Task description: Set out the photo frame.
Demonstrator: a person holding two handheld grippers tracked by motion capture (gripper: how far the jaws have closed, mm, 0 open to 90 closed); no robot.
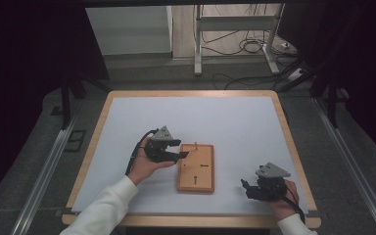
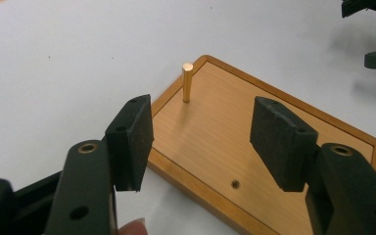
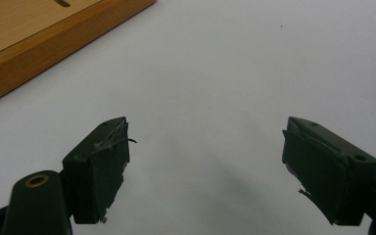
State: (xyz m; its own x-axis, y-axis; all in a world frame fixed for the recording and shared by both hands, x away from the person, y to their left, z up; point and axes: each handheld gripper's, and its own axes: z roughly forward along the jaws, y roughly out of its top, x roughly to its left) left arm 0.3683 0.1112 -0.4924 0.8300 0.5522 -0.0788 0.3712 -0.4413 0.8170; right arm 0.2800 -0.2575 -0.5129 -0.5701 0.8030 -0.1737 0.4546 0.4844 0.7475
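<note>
We are looking down on a counter (image 1: 127, 127) covered with a pale sheet, and a wooden board (image 1: 196, 168) is lying near its middle, slightly toward 6 o'clock. A short wooden peg (image 1: 196, 145) is standing upright in the board's corner at about 11 o'clock of the board, and we are seeing small holes and a slot elsewhere in its face.

The left hand-held gripper (image 1: 176, 149) is sitting at 9 o'clock of the board, its jaws reaching over the board's edge. In the left gripper view its jaws are standing wide apart with nothing between them (image 2: 200, 142), and the peg (image 2: 187, 82) is rising beyond them, clear of both pads. A left hand (image 1: 144, 166) in a white sleeve (image 1: 105, 205) is gripping it from behind.

The right hand-held gripper (image 1: 247, 188) is sitting at 3 o'clock of the board, well apart from it, toward the counter's near edge. Its jaws are also spread wide and empty (image 3: 205, 161), hovering over the bare sheet, with the board's corner (image 3: 39, 39) showing at 10 o'clock in the right gripper view.
</note>
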